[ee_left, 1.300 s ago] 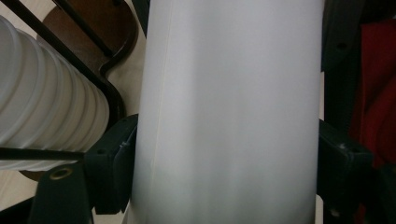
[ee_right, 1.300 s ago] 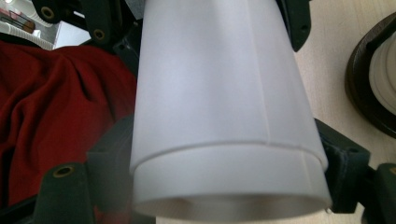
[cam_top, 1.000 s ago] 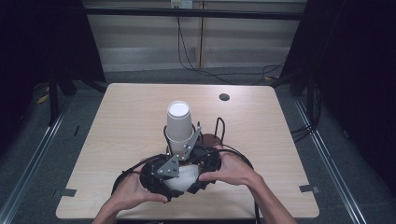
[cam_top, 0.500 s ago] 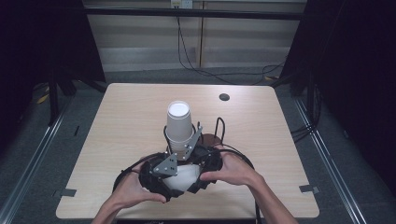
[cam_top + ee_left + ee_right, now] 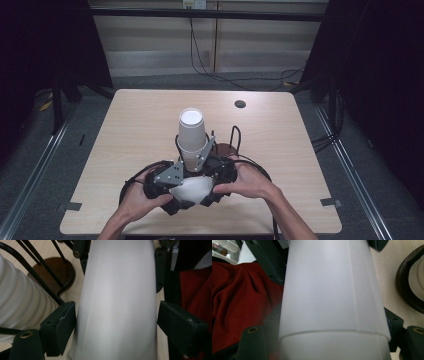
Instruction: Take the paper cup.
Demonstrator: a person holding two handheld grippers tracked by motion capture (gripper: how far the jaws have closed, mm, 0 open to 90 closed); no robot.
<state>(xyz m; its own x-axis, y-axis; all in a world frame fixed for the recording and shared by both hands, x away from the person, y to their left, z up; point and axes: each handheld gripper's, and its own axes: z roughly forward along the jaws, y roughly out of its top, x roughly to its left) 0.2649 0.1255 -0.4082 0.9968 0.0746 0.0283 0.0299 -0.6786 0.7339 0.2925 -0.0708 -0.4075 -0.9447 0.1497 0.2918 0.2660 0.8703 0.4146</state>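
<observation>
Table [image 5: 125, 125] front edge: both hand-held grippers around white cup [image 5: 190, 190].

Cup stack [image 5: 192, 134] on table [image 5: 125, 130], behind both grippers, loose cup [image 5: 192, 190] between them

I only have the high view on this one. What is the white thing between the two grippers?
Observer: A white cup. In the left gripper view it lies between the jaws of the left gripper, which have just been closing.
Operator: Do both pads touch it?
Observer: The pad at that view's left does; I cannot tell about the other one.
Operator: And the right gripper?
Observer: The right gripper grips the cup; its jaws have also just been closing. A red cloth lies behind.
</observation>
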